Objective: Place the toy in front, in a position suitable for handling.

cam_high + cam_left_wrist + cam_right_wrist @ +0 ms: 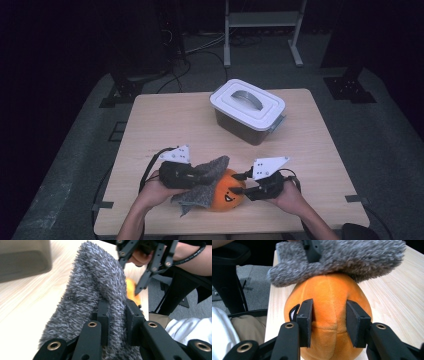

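An orange plush pumpkin (228, 194) with a stitched face sits near the table's front edge. A grey fuzzy cloth (199, 196) lies draped over its top and left side. My left gripper (202, 176) is shut on the cloth; in the left gripper view the pads (103, 315) pinch a fold of the cloth (92, 282), with the plush (130, 288) just behind. My right gripper (239, 184) comes in from the right. In the right gripper view its pads (305, 322) press into the plush's (329, 295) side, under the cloth (352, 257).
A dark storage box with a white lid and grey handle (248, 111) stands closed at the back of the wooden table (165, 120). A person's forearms reach in from the front edge. Chair and stand legs are on the floor beyond the table.
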A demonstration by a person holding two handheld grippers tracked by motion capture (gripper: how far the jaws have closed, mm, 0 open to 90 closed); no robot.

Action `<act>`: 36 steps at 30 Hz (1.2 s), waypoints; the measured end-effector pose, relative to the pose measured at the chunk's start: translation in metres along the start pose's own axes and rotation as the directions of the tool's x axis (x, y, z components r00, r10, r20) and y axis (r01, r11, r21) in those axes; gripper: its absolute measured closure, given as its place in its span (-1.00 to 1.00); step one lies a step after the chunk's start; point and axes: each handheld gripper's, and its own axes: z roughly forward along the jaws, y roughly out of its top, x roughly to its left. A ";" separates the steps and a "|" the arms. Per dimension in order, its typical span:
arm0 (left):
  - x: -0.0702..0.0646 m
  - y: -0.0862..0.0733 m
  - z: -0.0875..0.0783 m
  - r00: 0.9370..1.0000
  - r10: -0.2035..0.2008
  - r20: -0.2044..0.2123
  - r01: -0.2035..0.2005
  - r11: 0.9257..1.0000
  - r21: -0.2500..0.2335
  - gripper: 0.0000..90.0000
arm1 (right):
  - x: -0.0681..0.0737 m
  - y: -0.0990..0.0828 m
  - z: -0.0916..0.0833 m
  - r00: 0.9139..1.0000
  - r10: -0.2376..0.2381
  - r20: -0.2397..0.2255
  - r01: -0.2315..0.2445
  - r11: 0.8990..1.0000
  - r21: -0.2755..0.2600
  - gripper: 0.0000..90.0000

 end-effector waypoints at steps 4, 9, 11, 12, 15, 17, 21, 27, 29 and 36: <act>-0.005 0.003 0.005 0.998 0.010 0.055 -0.008 1.000 -0.026 0.71 | 0.003 0.002 0.003 1.000 -0.019 -0.006 0.019 1.000 -0.004 0.30; -0.008 0.000 0.020 0.996 0.013 0.088 -0.011 1.000 -0.021 0.71 | -0.006 -0.001 -0.001 1.000 0.022 -0.014 -0.021 0.999 0.037 0.14; -0.006 -0.002 0.022 0.996 -0.002 0.093 0.004 1.000 -0.023 0.71 | -0.012 -0.003 -0.003 0.995 0.088 -0.040 -0.087 0.996 0.030 -0.01; -0.007 -0.002 0.023 0.996 0.002 0.091 0.000 1.000 -0.022 0.71 | -0.013 -0.003 -0.003 0.993 0.105 -0.056 -0.104 0.994 0.019 -0.12; -0.008 -0.001 0.025 0.996 0.004 0.094 -0.002 1.000 -0.019 0.71 | -0.016 -0.001 0.002 0.980 0.176 -0.097 -0.173 0.984 0.033 -0.27; -0.009 -0.001 0.028 0.995 0.005 0.101 -0.003 1.000 -0.016 0.71 | -0.012 -0.001 0.008 0.990 0.131 -0.044 -0.129 0.990 0.054 -0.21; -0.007 -0.001 0.024 0.995 -0.005 0.103 0.008 0.999 -0.034 0.71 | -0.007 -0.002 0.008 0.996 0.087 0.001 -0.087 0.995 0.043 0.19; -0.006 0.005 0.005 0.998 0.013 0.068 -0.006 0.995 -0.099 0.71 | -0.002 0.005 0.003 1.000 0.001 0.032 0.000 1.000 -0.029 0.29; -0.003 0.003 0.002 0.999 0.003 0.047 0.001 0.996 -0.091 0.71 | -0.004 0.003 0.004 0.999 -0.028 0.016 0.029 0.999 -0.023 0.28; 0.015 -0.020 0.005 0.994 -0.095 0.051 0.097 0.995 -0.037 0.70 | -0.023 -0.013 -0.009 0.999 0.027 -0.042 -0.024 0.997 0.070 0.11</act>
